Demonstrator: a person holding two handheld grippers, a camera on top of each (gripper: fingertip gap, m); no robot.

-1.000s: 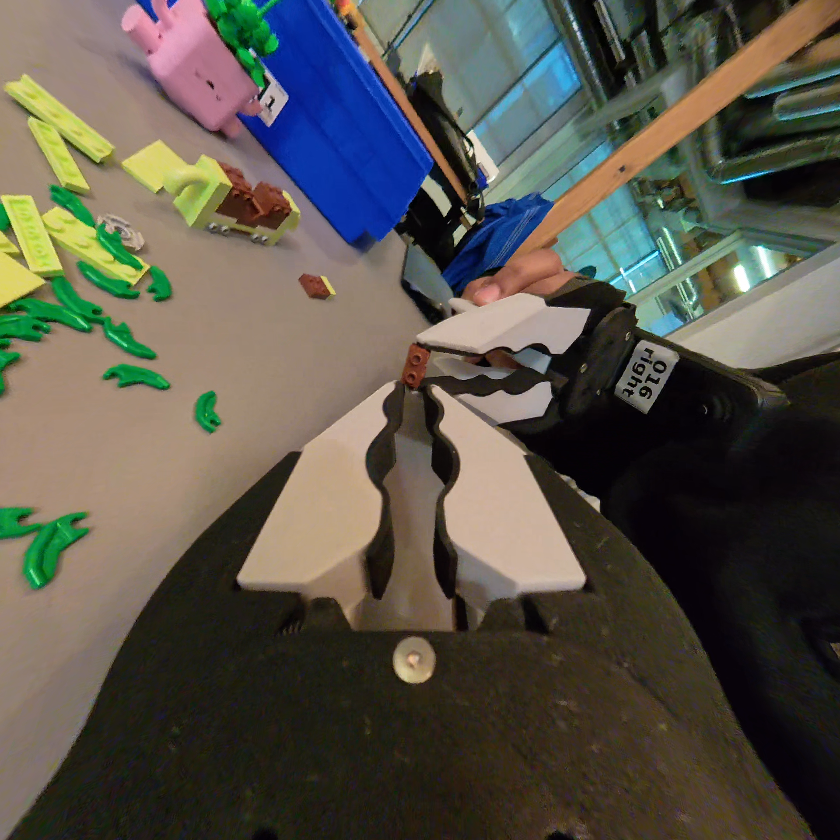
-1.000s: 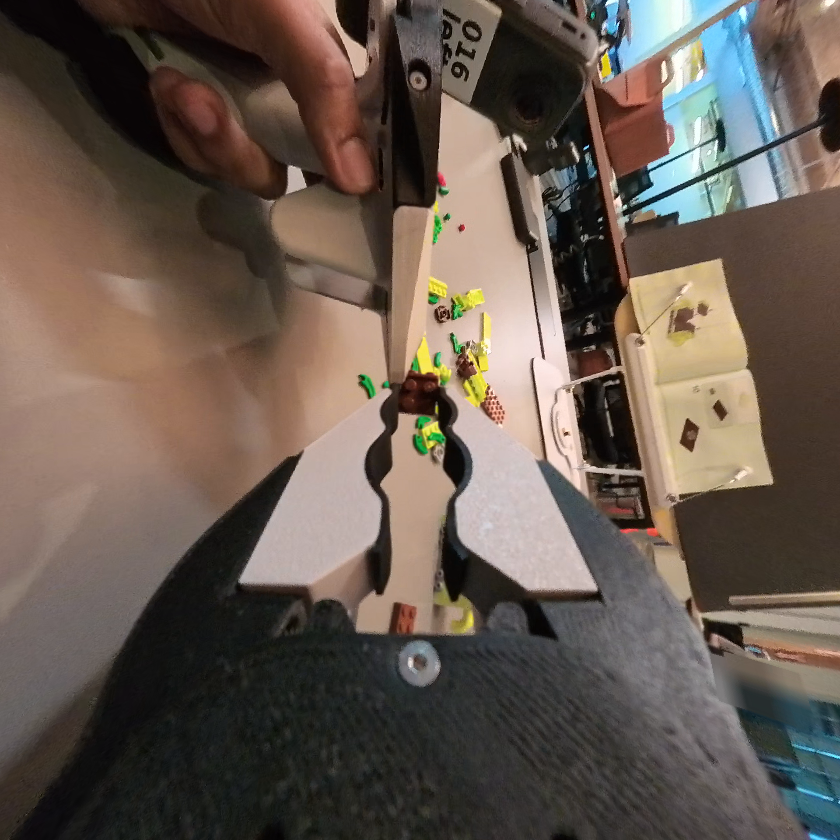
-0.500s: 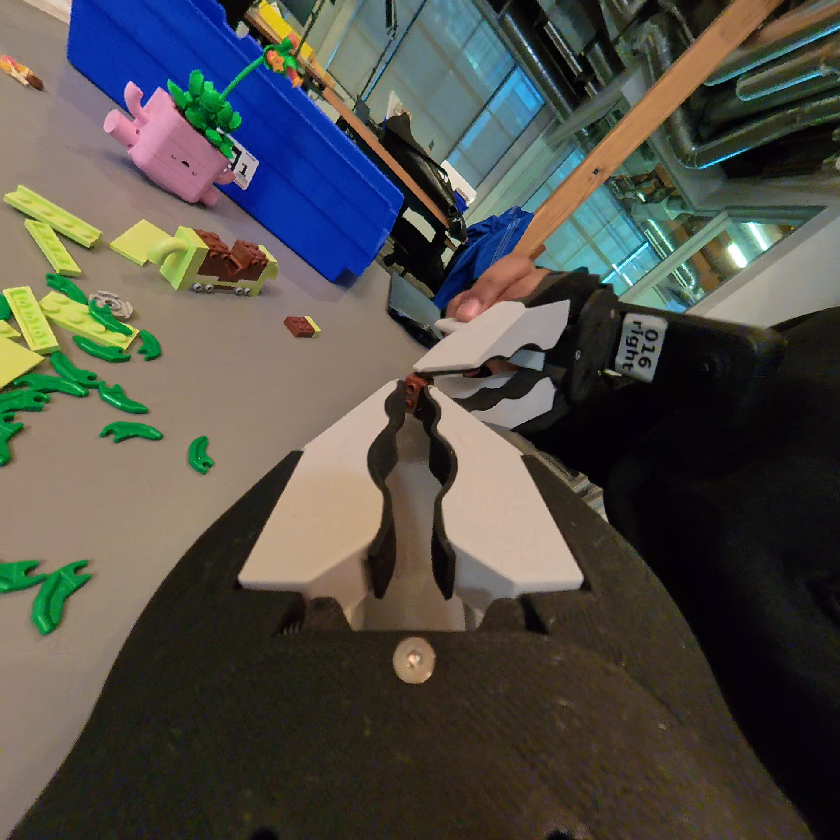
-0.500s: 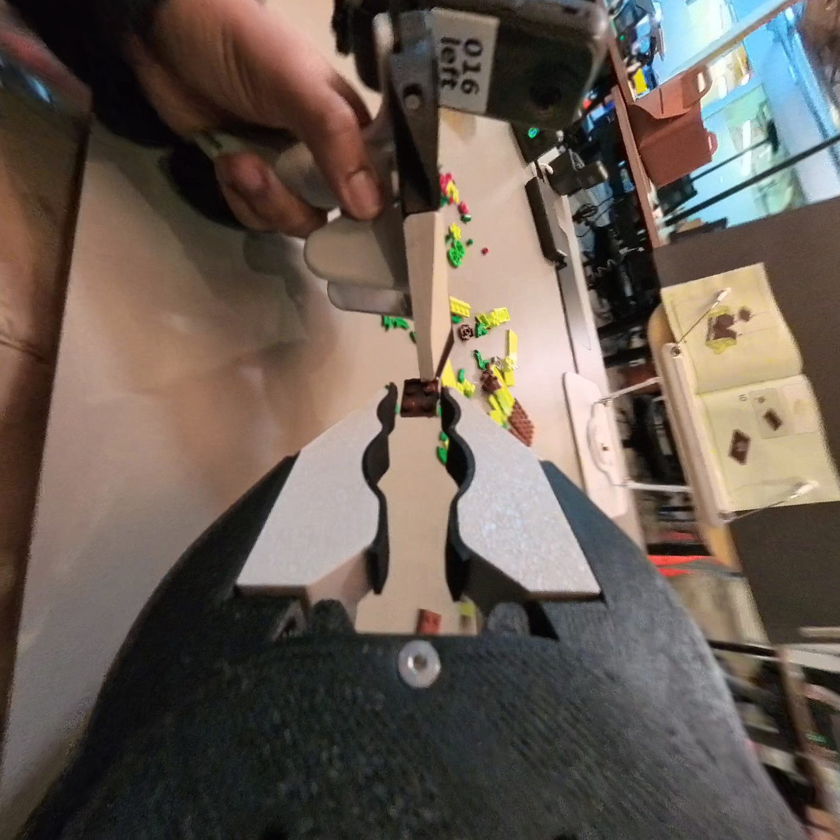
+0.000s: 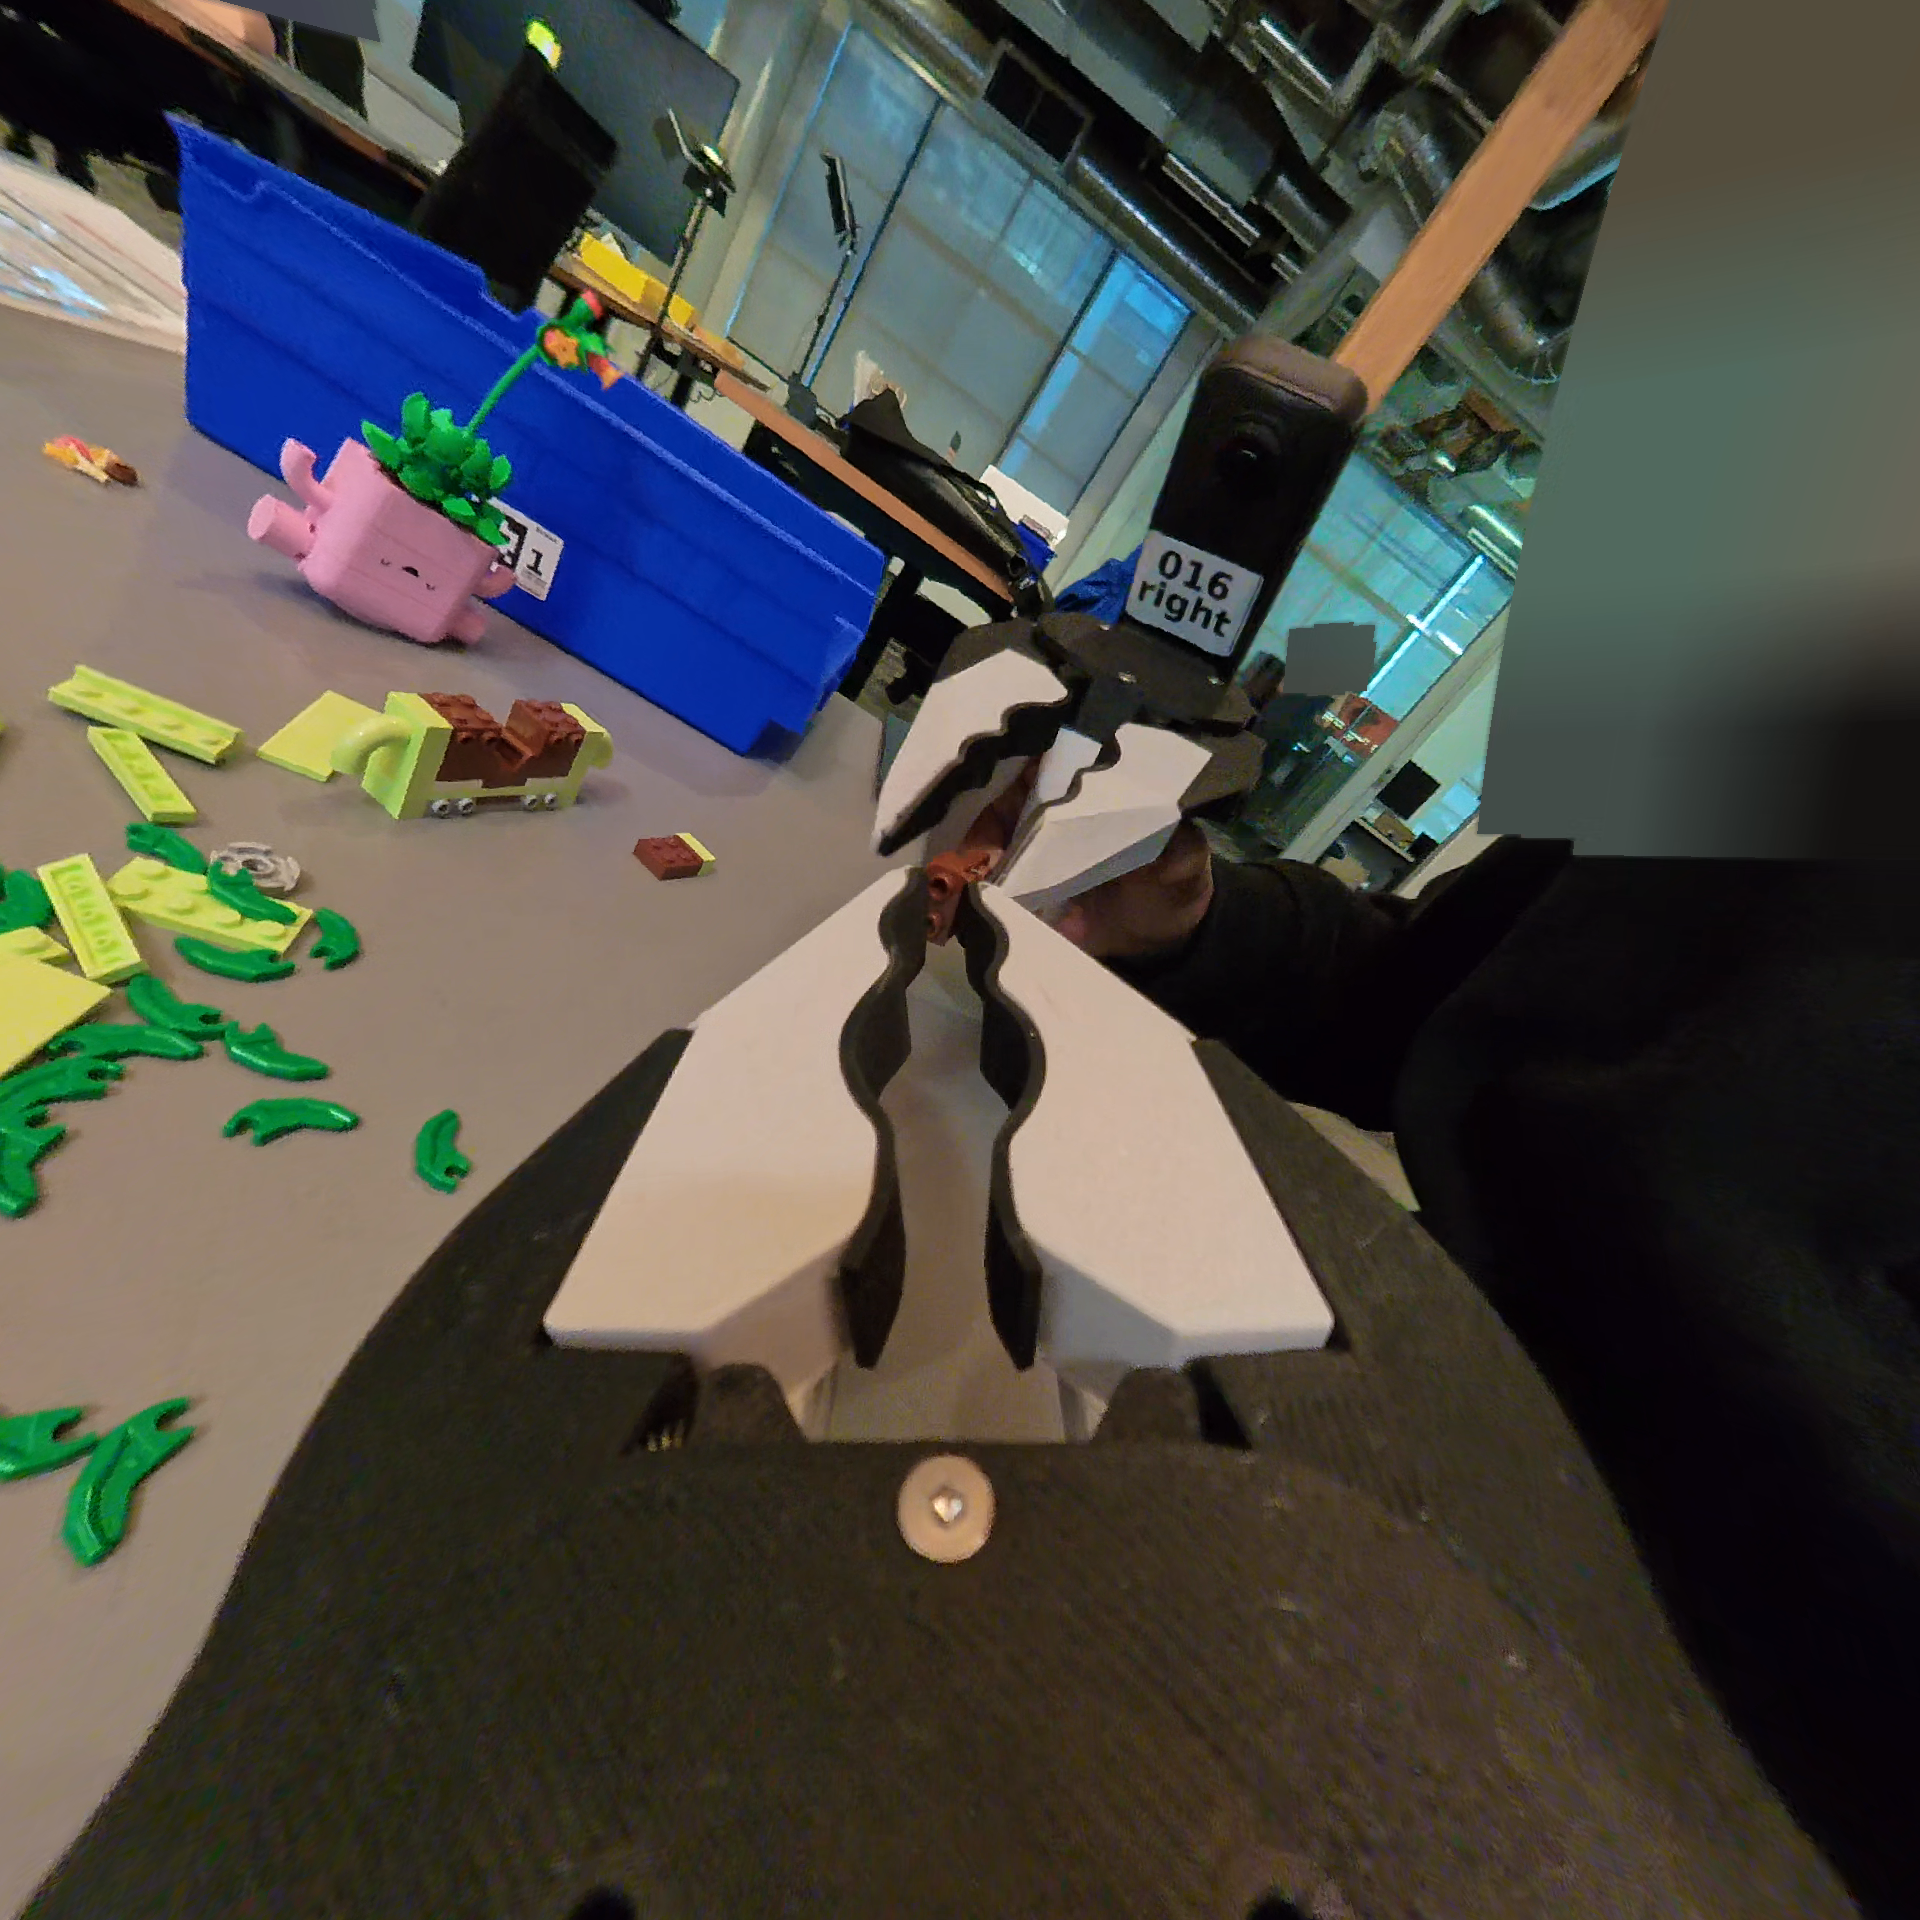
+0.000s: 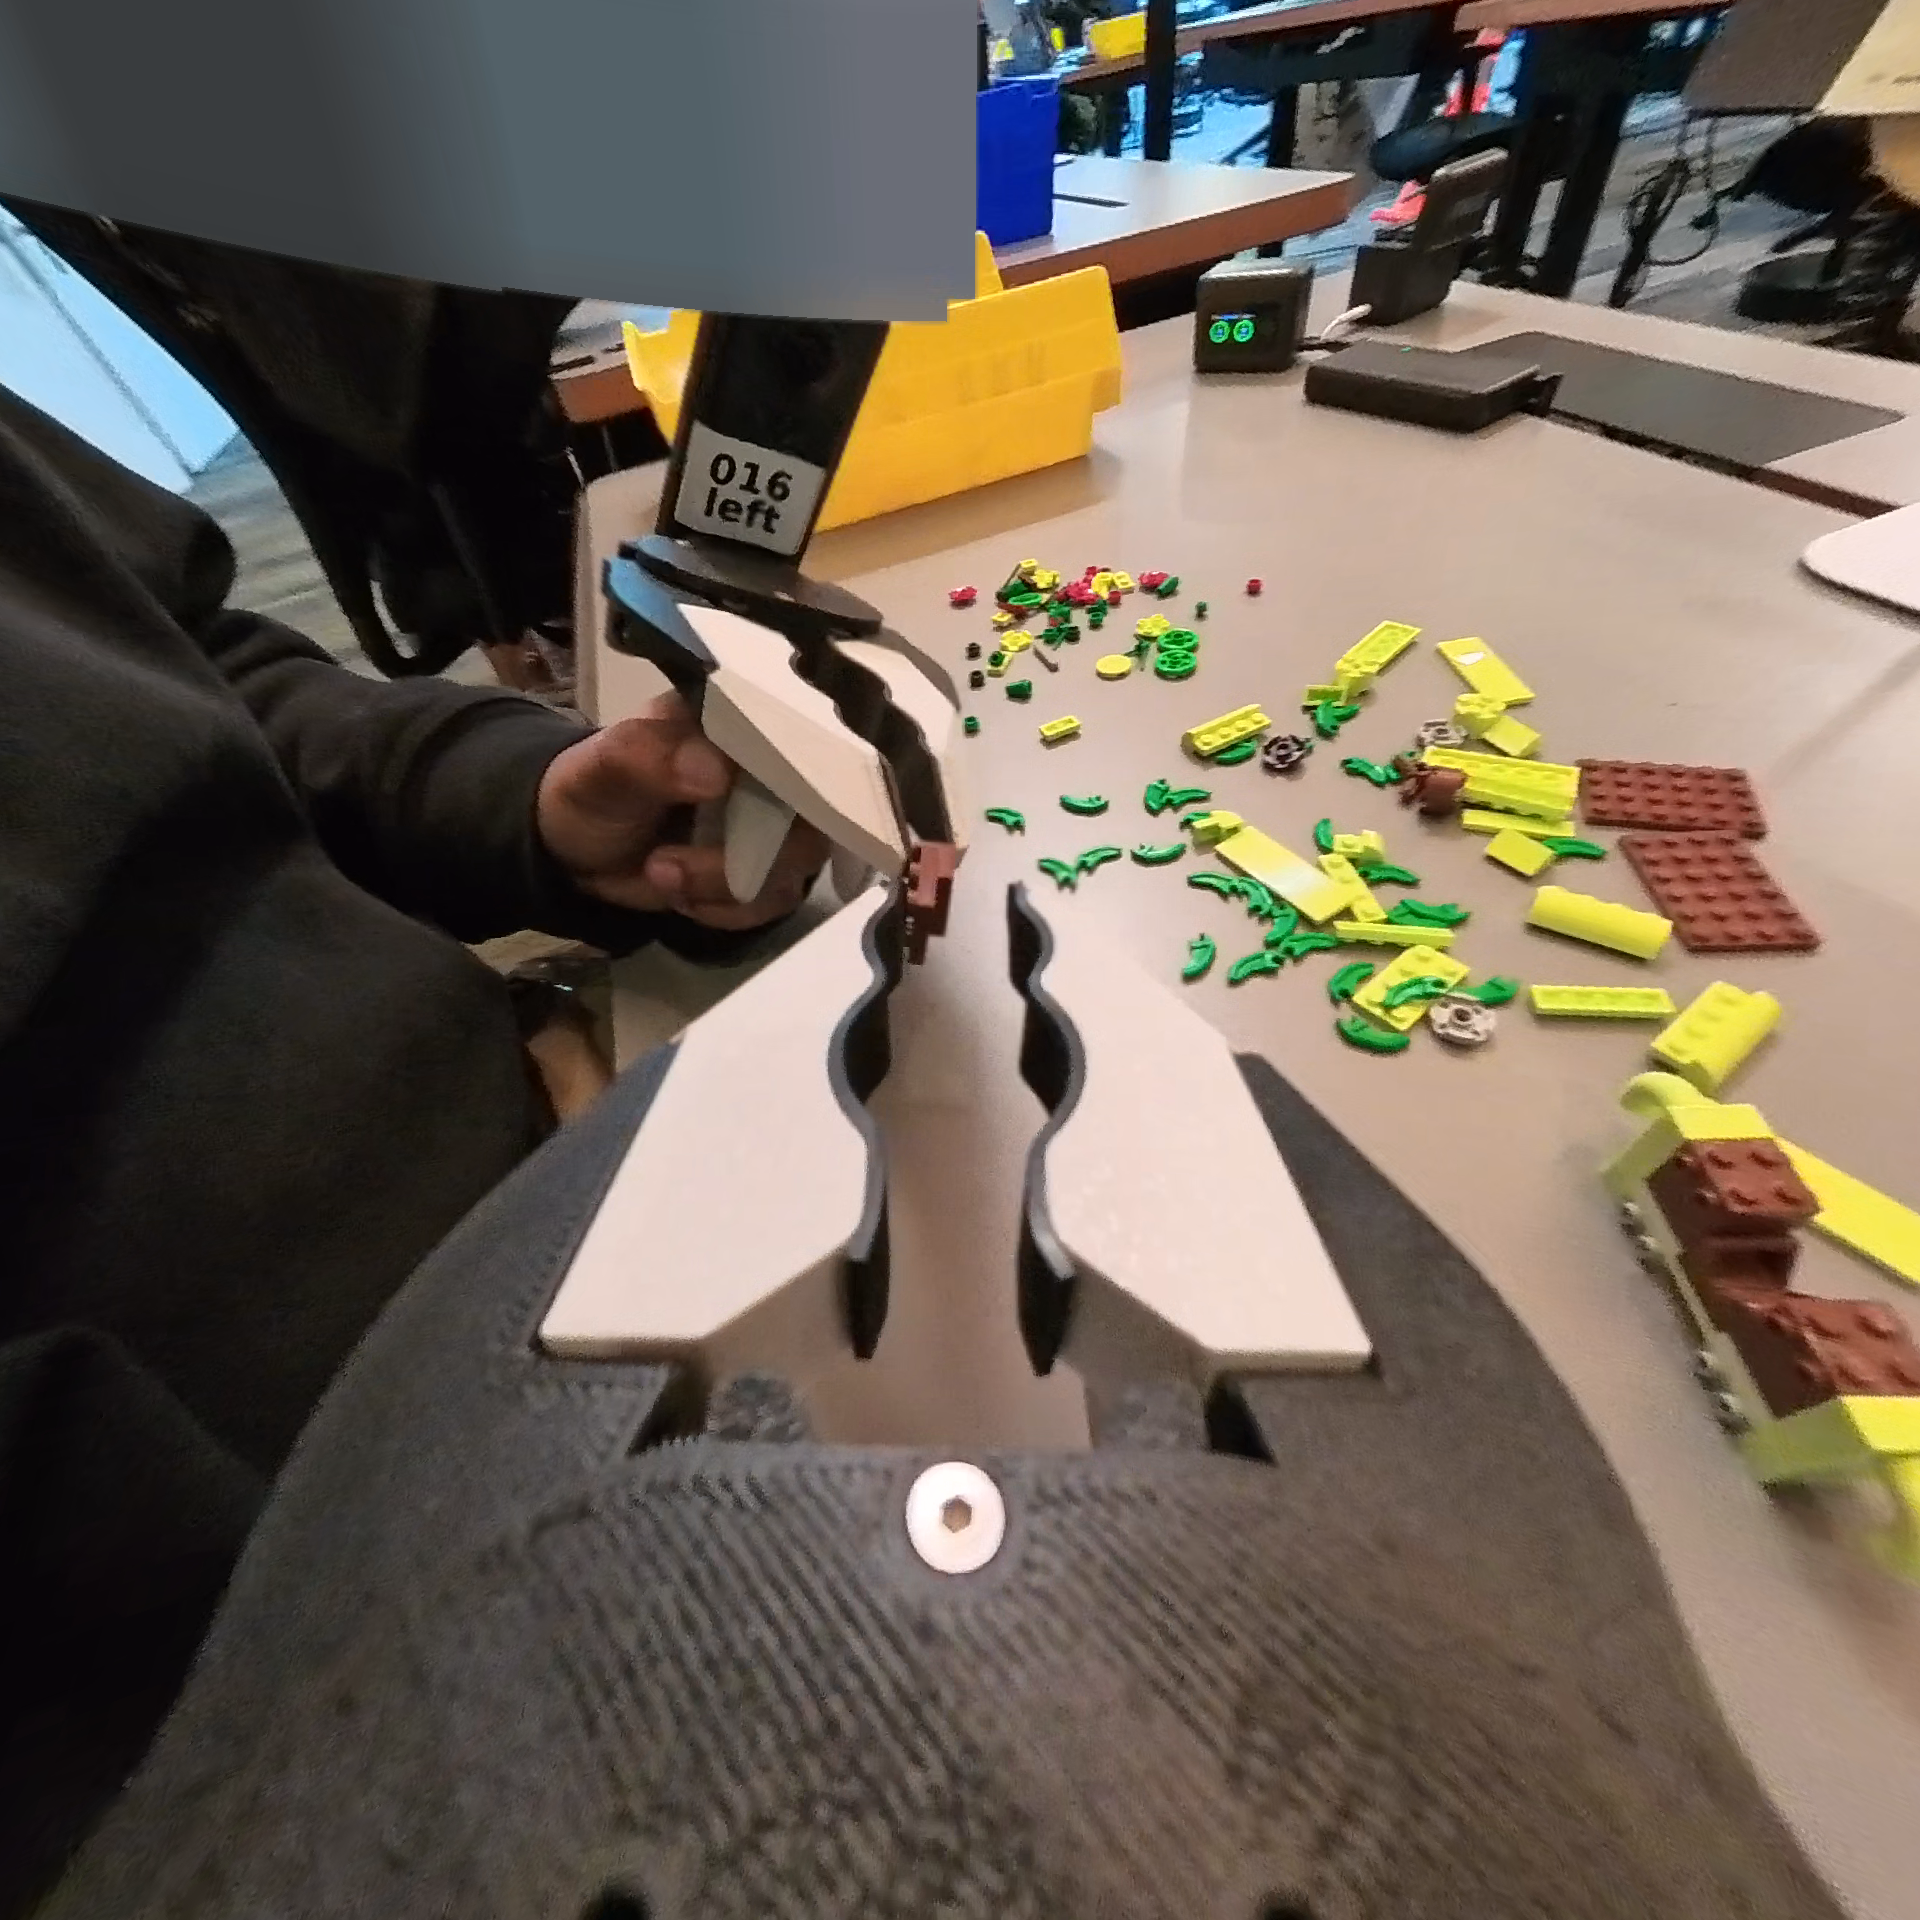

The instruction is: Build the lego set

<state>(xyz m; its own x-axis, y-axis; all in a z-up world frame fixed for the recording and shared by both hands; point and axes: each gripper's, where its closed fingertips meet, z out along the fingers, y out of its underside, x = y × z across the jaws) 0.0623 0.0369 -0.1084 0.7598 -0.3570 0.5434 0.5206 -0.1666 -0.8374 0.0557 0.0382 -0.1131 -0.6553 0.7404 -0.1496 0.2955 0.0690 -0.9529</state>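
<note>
While left gripper (image 5: 943, 902) pinches brown brick (image 5: 948, 883) (half hidden), right gripper (image 6: 951, 902) spread.

Both wrist cameras face each other closely, apparently sharing the brown brick (image 5: 948, 881).

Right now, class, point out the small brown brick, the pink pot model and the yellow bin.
small brown brick (image 6: 928, 894): right wrist view, its side face.
pink pot model (image 5: 390, 545): left wrist view, its front face.
yellow bin (image 6: 987, 400): right wrist view, its front wall.

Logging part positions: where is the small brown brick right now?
The small brown brick is off the table, pinched at the left hand-held gripper tips, beside the open right hand-held gripper.
</note>
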